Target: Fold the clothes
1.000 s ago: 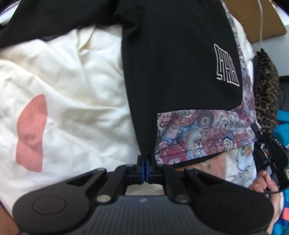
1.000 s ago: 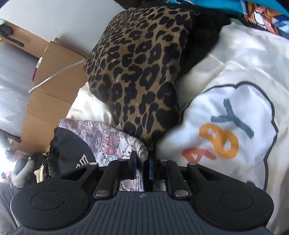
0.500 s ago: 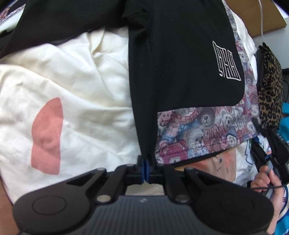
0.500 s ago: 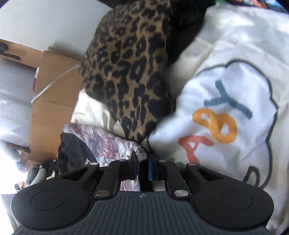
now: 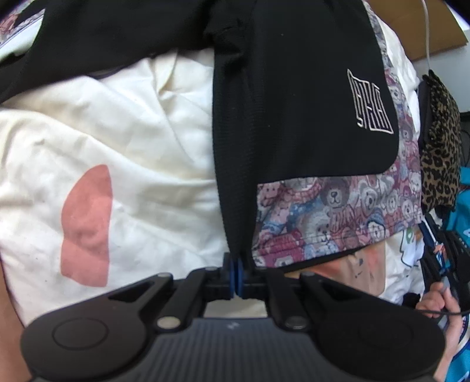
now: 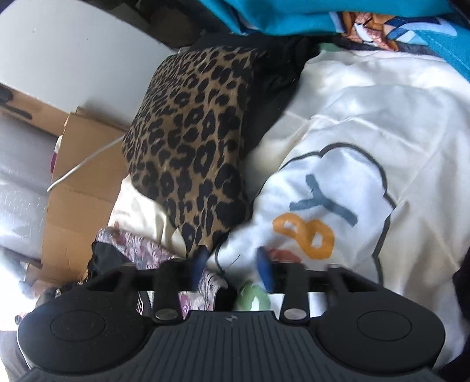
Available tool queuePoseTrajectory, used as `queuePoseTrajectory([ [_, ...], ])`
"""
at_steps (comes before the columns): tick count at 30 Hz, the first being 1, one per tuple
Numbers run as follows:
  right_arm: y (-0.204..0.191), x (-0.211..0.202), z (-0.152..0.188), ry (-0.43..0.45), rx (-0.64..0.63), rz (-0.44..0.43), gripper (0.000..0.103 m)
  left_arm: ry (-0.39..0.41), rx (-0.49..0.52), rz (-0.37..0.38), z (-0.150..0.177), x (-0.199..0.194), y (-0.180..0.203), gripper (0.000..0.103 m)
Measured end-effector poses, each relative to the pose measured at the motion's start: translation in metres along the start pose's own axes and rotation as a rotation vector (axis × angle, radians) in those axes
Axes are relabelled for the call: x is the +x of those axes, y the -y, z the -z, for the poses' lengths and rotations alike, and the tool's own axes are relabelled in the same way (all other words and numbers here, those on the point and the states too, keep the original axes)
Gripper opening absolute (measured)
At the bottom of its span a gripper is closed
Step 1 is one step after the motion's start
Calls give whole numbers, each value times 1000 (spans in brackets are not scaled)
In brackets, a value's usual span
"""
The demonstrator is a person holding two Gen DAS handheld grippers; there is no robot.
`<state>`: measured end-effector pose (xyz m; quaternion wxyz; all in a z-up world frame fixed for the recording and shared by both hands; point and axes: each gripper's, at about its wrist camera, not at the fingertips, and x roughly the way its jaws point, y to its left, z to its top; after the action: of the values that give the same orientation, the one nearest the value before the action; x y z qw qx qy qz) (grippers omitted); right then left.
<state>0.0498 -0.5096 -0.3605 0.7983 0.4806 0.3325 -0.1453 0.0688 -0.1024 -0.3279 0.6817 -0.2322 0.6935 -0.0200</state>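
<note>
Black shorts (image 5: 296, 97) with a white outline logo and a bear-print lining (image 5: 332, 217) lie over a cream bedsheet (image 5: 141, 141). My left gripper (image 5: 236, 271) is shut on the black hem of the shorts at their near corner. In the right wrist view the right gripper (image 6: 232, 266) stands open, its blue pads spread apart. The bear-print corner of the shorts (image 6: 147, 252) lies just under and left of its fingers, no longer pinched. The right gripper also shows at the far right of the left wrist view, with a hand (image 5: 437, 302) on it.
A leopard-print cushion (image 6: 194, 141) sits ahead of the right gripper. Beside it is a white cloth with coloured letters (image 6: 317, 223). Teal fabric (image 6: 293, 14) lies at the top. Cardboard boxes (image 6: 85, 164) and a white cable (image 6: 85, 164) are on the left.
The right gripper has opened and let go of the bear-print corner of the shorts. The left gripper keeps its hold and the shorts have shifted slightly in its view.
</note>
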Motion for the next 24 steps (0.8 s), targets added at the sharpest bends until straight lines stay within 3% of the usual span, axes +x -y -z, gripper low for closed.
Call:
queuePoseTrajectory([
  [3,-5,6,5,-29,-45,9,45,-6,-2,-2,-2,4,3,3],
  [5,-8,10,8,-49,-75,14,36,-18,-1,-8,-3,6,6,4],
  [6,-13,13,10,-62,-118,42,25,-25,3,-12,-3,6,7,4],
  [8,-20,15,12,-78,-178,85,22,-40,14,-23,-3,6,11,5],
  [14,-31,5,10,-56,-212,149,22,-55,64,-34,-11,-14,19,7],
  [18,-33,-8,9,-46,-224,131,21,-20,99,-51,-17,-49,-5,11],
  [24,-55,-19,7,-17,-271,54,22,57,175,-82,-75,-101,-2,17],
])
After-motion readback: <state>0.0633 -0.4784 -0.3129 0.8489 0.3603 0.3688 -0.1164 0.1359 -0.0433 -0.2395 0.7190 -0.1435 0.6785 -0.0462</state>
